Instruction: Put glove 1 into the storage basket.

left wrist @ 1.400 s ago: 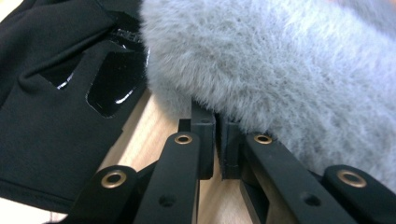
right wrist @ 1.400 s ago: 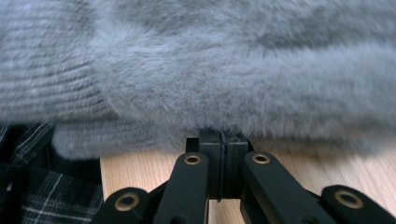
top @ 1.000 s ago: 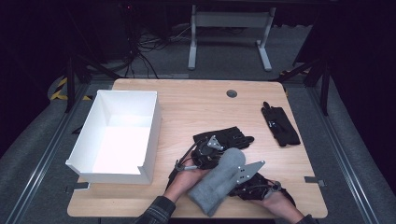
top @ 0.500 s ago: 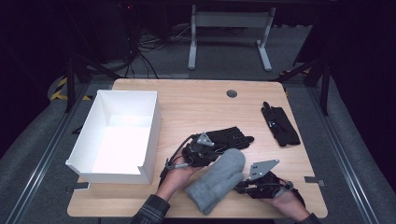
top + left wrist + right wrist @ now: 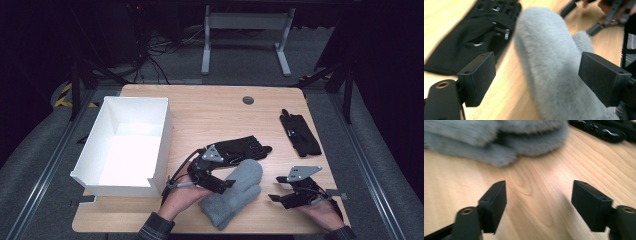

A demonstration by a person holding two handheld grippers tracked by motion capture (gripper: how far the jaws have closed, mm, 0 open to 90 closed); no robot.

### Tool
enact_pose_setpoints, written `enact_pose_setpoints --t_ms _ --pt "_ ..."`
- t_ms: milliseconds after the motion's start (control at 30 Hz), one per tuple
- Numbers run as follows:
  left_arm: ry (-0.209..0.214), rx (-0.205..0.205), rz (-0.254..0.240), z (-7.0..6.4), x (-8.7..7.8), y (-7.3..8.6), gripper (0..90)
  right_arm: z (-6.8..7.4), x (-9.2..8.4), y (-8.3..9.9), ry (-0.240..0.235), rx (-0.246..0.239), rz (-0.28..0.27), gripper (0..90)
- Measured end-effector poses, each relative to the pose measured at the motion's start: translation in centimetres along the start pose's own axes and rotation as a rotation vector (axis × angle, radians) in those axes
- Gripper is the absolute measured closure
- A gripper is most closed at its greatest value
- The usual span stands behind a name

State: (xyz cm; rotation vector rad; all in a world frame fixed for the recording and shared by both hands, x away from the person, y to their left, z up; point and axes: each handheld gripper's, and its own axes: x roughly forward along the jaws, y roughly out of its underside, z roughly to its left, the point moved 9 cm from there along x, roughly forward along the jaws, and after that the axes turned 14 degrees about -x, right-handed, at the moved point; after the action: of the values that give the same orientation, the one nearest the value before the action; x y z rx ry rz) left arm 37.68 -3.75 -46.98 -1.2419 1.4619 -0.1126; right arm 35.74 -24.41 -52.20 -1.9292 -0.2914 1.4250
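Grey mitten (image 5: 234, 192) cuff half-hidden under left claw (image 5: 226, 184) — jaws apart.

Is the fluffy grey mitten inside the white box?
No, the grey mitten lies on the wooden table to the right of the white box, between the two grippers.

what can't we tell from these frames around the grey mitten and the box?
- Grey mitten: cuff end cut off by the bottom edge in left tool view; blurred in right tool view.
- White box: near inner wall hidden by its own rim, high view.
- Black glove: partly covered by the left tool, high view.
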Motion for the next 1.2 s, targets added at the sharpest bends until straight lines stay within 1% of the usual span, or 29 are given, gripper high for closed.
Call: enact_pose_setpoints --t_ms 33,67,167,267,300,433,467,533,633,667,700,733,767,800,867,900,933,967,1000,1033,1067,1100,1133,1200 --pt "0.000 0.000 0.000 0.0 0.0 0.0 13.6 -0.2 0.2 0.2 0.002 0.007 0.008 26.0" --pt "0.018 0.006 0.025 -0.5 0.9 0.4 12.9 -0.4 0.2 0.4 0.006 0.015 0.015 24.4" --pt "0.019 0.030 0.062 -1.0 2.1 0.9 10.8 -0.9 0.3 0.5 0.021 0.024 0.012 22.1" --pt "0.019 0.050 0.117 -1.5 3.3 1.6 9.9 -1.1 0.5 0.6 0.037 0.016 0.016 18.2" --pt "0.019 0.048 0.136 -1.5 3.6 1.8 9.8 -1.1 0.5 0.6 0.041 0.011 0.018 17.3" --pt "0.040 0.036 0.174 -1.3 4.4 2.4 8.8 -1.0 0.7 0.6 0.057 -0.009 0.025 15.4" --pt "0.044 0.038 0.185 -1.2 4.6 2.6 8.7 -1.1 0.8 0.6 0.058 -0.008 0.023 15.3" --pt "0.055 0.020 0.203 -1.0 4.9 2.8 8.6 -1.1 0.8 0.6 0.060 -0.007 0.018 14.8" --pt "0.070 0.021 0.242 -1.0 5.2 3.1 9.4 -1.2 0.9 0.6 0.067 -0.008 0.010 13.5" --pt "0.080 0.015 0.248 -1.0 5.3 3.2 10.1 -1.2 0.9 0.6 0.069 -0.010 0.006 12.6" --pt "0.097 0.004 0.254 -1.1 5.4 3.3 12.0 -1.3 1.0 0.6 0.072 -0.007 0.001 11.7" --pt "0.106 0.000 0.258 -1.2 5.4 3.3 14.6 -1.3 1.0 0.6 0.074 -0.003 -0.003 11.0" --pt "0.111 0.004 0.262 -1.2 5.4 3.3 16.0 -1.3 1.0 0.6 0.074 -0.002 -0.005 10.5" --pt "0.129 0.002 0.279 -1.4 5.2 3.4 19.5 -1.3 1.1 0.6 0.074 0.000 -0.007 10.0" --pt "0.151 0.001 0.290 -1.6 5.1 3.4 26.7 -1.3 1.1 0.6 0.074 0.001 -0.014 8.6" --pt "0.151 0.001 0.290 -1.6 5.1 3.4 32.5 -1.3 1.1 0.6 0.074 0.001 -0.014 8.6" --pt "0.162 -0.004 0.300 -1.6 5.1 3.5 32.5 -1.3 1.2 0.6 0.077 0.000 -0.024 6.9" --pt "0.166 -0.008 0.304 -1.7 5.0 3.5 35.8 -1.3 1.3 0.6 0.080 -0.001 -0.031 5.3" --pt "0.179 -0.016 0.311 -1.7 5.0 3.5 39.9 -1.3 1.4 0.6 0.085 0.001 -0.039 4.1" --pt "0.198 -0.028 0.324 -1.7 5.0 3.5 48.4 -1.3 1.4 0.6 0.078 -0.001 -0.039 3.7" --pt "0.206 -0.037 0.324 -1.8 5.0 3.5 52.0 -1.3 1.4 0.6 0.078 -0.001 -0.038 3.5" --pt "0.206 -0.037 0.324 -1.8 5.0 3.5 56.5 -1.3 1.4 0.6 0.077 -0.002 -0.038 3.4" --pt "0.205 -0.031 0.332 -1.8 4.8 3.4 59.2 -1.3 1.4 0.6 0.077 -0.002 -0.038 3.2" --pt "0.199 -0.024 0.332 -1.9 4.6 3.3 63.6 -1.3 1.4 0.6 0.075 -0.004 -0.038 3.0"
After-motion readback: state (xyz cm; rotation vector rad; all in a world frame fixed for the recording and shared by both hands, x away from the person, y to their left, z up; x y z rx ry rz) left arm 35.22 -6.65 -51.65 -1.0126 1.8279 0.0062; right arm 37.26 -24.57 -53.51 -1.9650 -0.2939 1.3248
